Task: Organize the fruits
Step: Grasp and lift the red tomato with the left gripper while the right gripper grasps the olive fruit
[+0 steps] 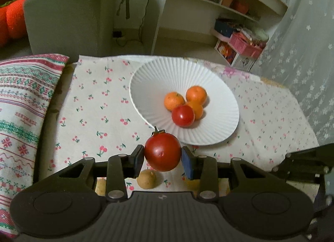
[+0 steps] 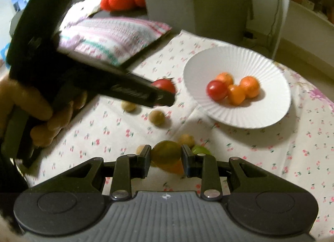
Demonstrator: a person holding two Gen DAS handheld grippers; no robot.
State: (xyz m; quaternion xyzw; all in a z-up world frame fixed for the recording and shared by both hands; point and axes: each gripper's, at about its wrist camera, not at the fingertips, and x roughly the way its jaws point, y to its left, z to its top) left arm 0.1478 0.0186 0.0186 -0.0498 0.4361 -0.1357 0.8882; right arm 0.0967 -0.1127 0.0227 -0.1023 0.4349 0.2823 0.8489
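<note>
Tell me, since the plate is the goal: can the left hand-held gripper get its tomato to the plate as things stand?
Probably yes. The left hand-held gripper holds the red tomato just short of the white plate, with nothing between them.

Bare tabletop (image 1: 100,87) left of white bowl (image 1: 162,70) gives passage; bowl's near half crowded by fruit pile (image 1: 184,106); small brown fruits (image 2: 157,117) litter near approach.

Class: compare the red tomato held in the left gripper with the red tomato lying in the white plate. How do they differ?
The held tomato is clamped off the cloth by the left gripper; the plate tomato rests free in the white plate, touching an orange. The held tomato shows a green stem; the plate tomato shows none. Both are round, red and glossy.
</note>
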